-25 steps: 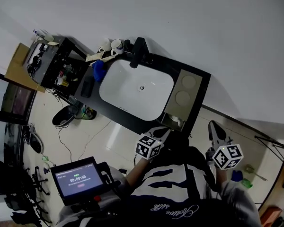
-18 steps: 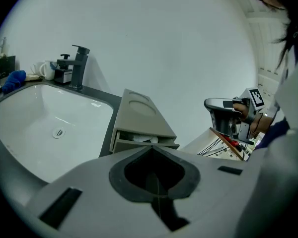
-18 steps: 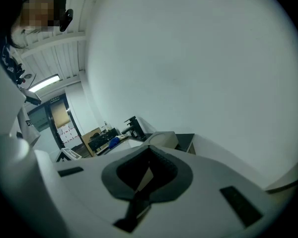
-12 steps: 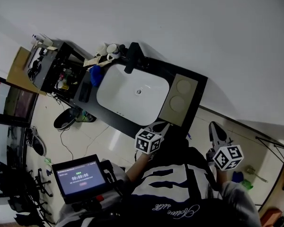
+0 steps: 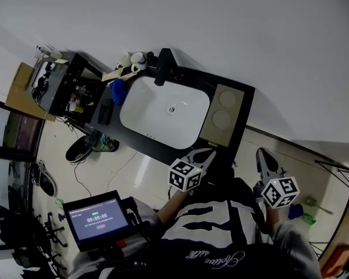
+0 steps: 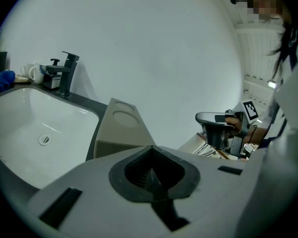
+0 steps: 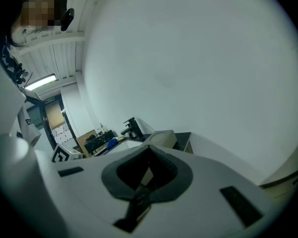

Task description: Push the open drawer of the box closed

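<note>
Both pairs of jaws are pressed together with nothing between them: the left gripper point(image 6: 150, 168) points at the task's thing from close by, and the right gripper point(image 5: 262, 154) hangs off to the right of it, aimed mostly at bare wall. Ahead of the left jaws runs the black counter point(image 5: 157, 148), and most of it, ahead and to the left, is taken up by the white sink point(image 6: 20, 128). The beige box point(image 6: 121, 130) sits on the counter's end straight in front of the left jaws and just beyond them, its top showing two round recesses and its front face turned toward the tips. The drawer itself is hard to make out, and I cannot tell how far it stands out from that face. It looks like light, stiff plastic that should slide easily, so no grip is needed: the shut tips can press flat against the middle of the drawer front. Since the box is probably light, a hard or off-centre shove could skid it along the smooth counter. Nothing stands between the left jaws and the box. Far off to the left, beyond the sink, are the dark tap point(image 6: 67, 73), a blue cloth point(image 6: 2, 78) and white mugs point(image 6: 35, 72), all well clear of the push
</note>
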Tool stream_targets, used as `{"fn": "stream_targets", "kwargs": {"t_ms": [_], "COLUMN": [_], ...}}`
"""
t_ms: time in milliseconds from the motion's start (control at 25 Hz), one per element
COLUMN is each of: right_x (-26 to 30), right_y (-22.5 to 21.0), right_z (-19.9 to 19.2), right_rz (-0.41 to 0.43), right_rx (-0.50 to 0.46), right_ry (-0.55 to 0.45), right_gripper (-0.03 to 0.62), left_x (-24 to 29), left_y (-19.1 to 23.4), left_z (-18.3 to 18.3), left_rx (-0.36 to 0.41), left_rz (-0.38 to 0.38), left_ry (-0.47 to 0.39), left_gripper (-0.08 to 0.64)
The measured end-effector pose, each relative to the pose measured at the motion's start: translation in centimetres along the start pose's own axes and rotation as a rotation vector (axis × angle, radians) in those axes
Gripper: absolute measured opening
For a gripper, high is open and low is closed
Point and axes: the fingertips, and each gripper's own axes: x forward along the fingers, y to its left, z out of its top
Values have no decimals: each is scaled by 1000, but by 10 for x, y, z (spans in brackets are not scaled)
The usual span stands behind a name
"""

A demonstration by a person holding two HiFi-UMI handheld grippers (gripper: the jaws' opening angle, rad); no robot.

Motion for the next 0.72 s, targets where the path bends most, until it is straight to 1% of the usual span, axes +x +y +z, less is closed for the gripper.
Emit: {"fn": "stream_targets", "kwargs": {"t_ms": [80, 160, 280, 440, 600, 720], "right_x": [-3, -7, -10, -18, -57, -62], "right_y": [14, 32, 60, 93, 134, 132], "right_z": [-5, -12, -31, -63, -87, -102], "right_rz": [1, 5, 11, 30, 10, -17], "right_rx": [0, 4, 15, 64, 48, 41], "right_ry": [-5, -10, -19, -49, -11, -15], "right_gripper": [-2, -2, -2, -3, -2, -2], "left_x": [-14, -32, -58, -81, -119, -119], "left_y": [-13, -22, -21, -15, -35, -31], "left_z": [-5, -11, -29, -54, -62, -69], "left_rx": [24, 35, 43, 56, 12, -20], "left_rz": [-50, -84, -101, -133, -160, -169], "left_ry": [8, 9, 2, -3, -26, -54], "left_gripper": [0, 0, 0, 0, 0, 0]}}
